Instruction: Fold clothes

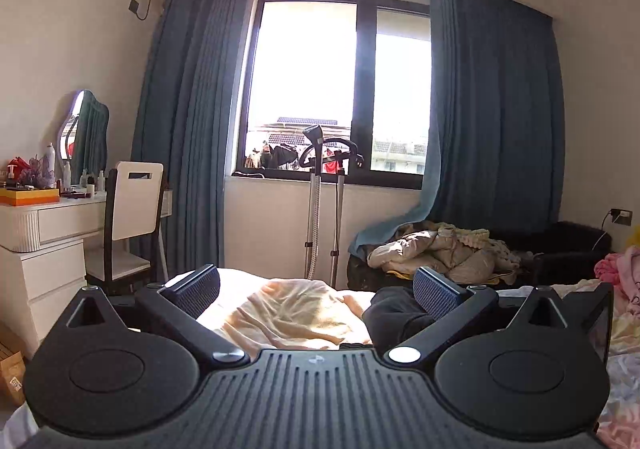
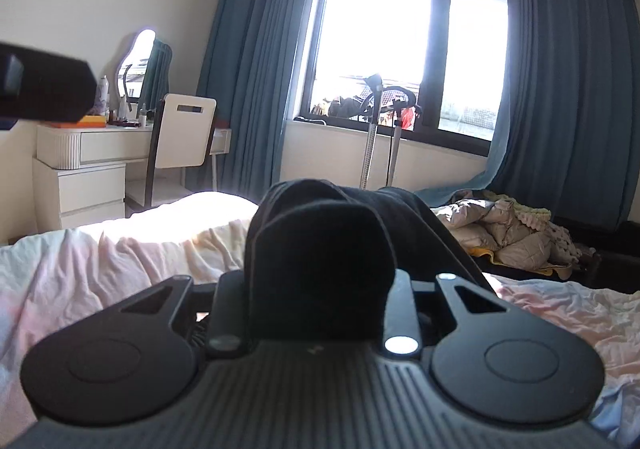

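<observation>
in the left wrist view we held the left gripper [image 1: 316, 287] level above the bed [image 1: 224, 313], its jaws spread wide with nothing between them. past the fingers lay a cream blanket [image 1: 296, 309] in sunlight, and the dark garment [image 1: 394, 315] sat bunched just behind the right-hand finger; whether it touched that finger we could not tell. beyond stood a garment steamer [image 1: 320, 201] under the window [image 1: 340, 89], a white chair [image 1: 136, 205] at a dressing table [image 1: 44, 233], and a beige jacket [image 1: 436, 253] heaped on a dark sofa [image 1: 568, 249]. in the right wrist view our right gripper [image 2: 320, 281] had the dark garment [image 2: 320, 245] bulging up between its fingers and draping away to the right. the jaws were narrow and the cloth filled the gap, hiding the pads. pale pink bedding [image 2: 100, 261] lay creased below, and a blurred black part of the left gripper [image 2: 44, 89] crossed the left edge.
</observation>
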`<action>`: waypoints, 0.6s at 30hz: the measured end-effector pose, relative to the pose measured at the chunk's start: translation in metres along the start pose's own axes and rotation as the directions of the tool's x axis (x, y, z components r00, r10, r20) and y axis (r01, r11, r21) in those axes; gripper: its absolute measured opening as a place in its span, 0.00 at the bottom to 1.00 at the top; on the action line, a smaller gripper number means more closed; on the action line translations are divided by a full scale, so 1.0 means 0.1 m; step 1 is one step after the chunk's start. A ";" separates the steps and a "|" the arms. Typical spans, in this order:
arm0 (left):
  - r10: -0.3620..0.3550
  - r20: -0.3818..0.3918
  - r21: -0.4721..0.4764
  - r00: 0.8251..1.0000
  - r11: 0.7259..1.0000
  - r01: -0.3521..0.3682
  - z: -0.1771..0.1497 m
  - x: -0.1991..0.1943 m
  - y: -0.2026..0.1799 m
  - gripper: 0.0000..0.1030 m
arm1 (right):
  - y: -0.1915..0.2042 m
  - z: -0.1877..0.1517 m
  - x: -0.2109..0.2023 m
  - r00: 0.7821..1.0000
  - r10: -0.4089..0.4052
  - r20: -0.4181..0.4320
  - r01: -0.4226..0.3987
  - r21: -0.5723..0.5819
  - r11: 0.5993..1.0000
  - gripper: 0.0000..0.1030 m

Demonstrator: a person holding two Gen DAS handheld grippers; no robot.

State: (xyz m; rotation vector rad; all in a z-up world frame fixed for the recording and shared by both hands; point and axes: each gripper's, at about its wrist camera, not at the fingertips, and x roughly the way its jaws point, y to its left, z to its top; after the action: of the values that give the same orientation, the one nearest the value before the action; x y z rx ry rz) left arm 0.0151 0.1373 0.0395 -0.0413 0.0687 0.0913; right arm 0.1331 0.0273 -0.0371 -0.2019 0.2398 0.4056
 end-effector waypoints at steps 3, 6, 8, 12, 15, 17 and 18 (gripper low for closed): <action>0.021 -0.030 -0.005 0.999 1.000 -0.021 -0.04 0.01 0.13 1.00 | 0.31 -0.24 0.26 0.997 0.041 -0.059 -0.040 0.026 0.999 0.32; -0.004 -0.037 -0.052 0.999 0.999 0.002 -0.09 0.03 0.24 1.00 | 0.40 -0.34 0.31 0.999 0.036 -0.036 -0.035 0.039 0.999 0.35; -0.025 -0.071 -0.101 0.997 0.995 0.018 -0.11 0.09 0.30 1.00 | 0.36 -0.32 0.29 0.998 0.052 -0.028 -0.050 0.053 0.997 0.39; -0.100 -0.123 -0.176 0.987 0.981 0.078 -0.16 0.19 0.34 1.00 | 0.20 -0.25 0.06 0.987 0.163 -0.013 -0.161 0.075 0.984 0.55; -0.157 -0.150 -0.159 0.976 0.978 0.133 -0.19 0.22 0.25 1.00 | -0.07 -0.24 -0.35 0.962 0.268 0.046 -0.272 0.134 0.953 0.67; -0.184 -0.184 -0.157 0.966 0.975 0.156 -0.24 0.27 0.19 1.00 | -0.24 -0.25 -0.61 0.959 0.276 0.062 -0.283 0.139 0.949 0.67; -0.199 -0.191 -0.163 0.961 0.972 0.169 -0.26 0.28 0.17 1.00 | -0.33 -0.26 -0.74 0.961 0.268 0.067 -0.275 0.148 0.950 0.67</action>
State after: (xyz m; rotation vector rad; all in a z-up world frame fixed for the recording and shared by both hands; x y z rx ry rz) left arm 0.0401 0.1552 0.0111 -0.2028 0.2657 -0.0957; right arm 0.0755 -0.0360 -0.0369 -0.0046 0.2533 0.6617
